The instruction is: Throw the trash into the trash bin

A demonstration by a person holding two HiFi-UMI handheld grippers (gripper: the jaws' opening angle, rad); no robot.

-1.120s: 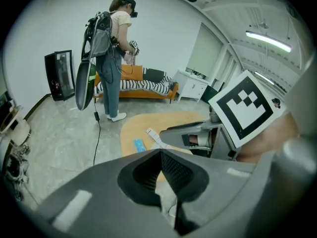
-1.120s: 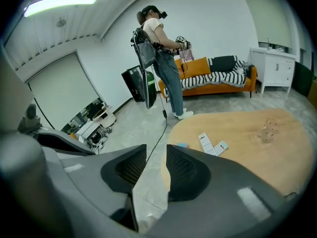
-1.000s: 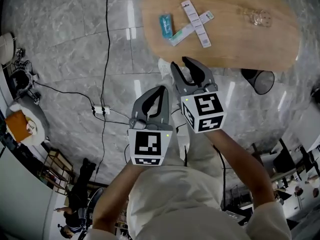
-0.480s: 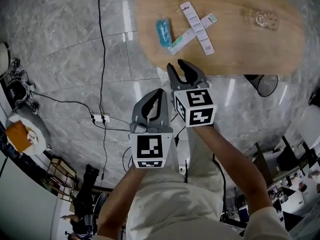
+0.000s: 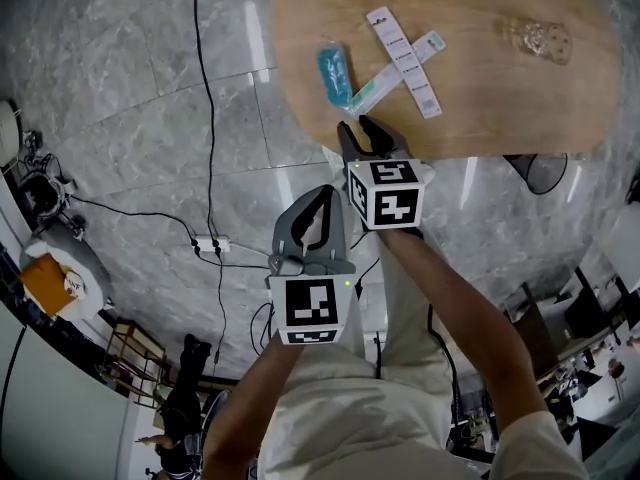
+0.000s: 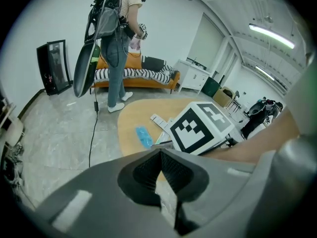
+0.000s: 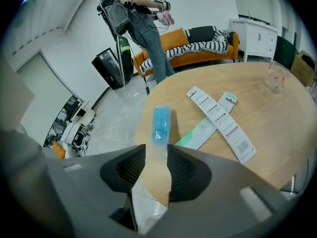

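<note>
Right gripper view: right gripper [image 7: 155,153] spread, blue packet [image 7: 161,123] just ahead; left gripper [image 6: 161,155] closed.

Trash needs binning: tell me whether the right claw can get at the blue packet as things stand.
Probably yes. The right claw is open and aimed at the blue packet, with only bare table between them; nothing blocks it.

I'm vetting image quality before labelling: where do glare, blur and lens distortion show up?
Head view: bright glare streaks on the glossy floor; the table is sharp. Left gripper view: heavy fisheye bending, dark corners, close fingers soft. Right gripper view: same fisheye, table edge bowed, blue packet clear.
</note>
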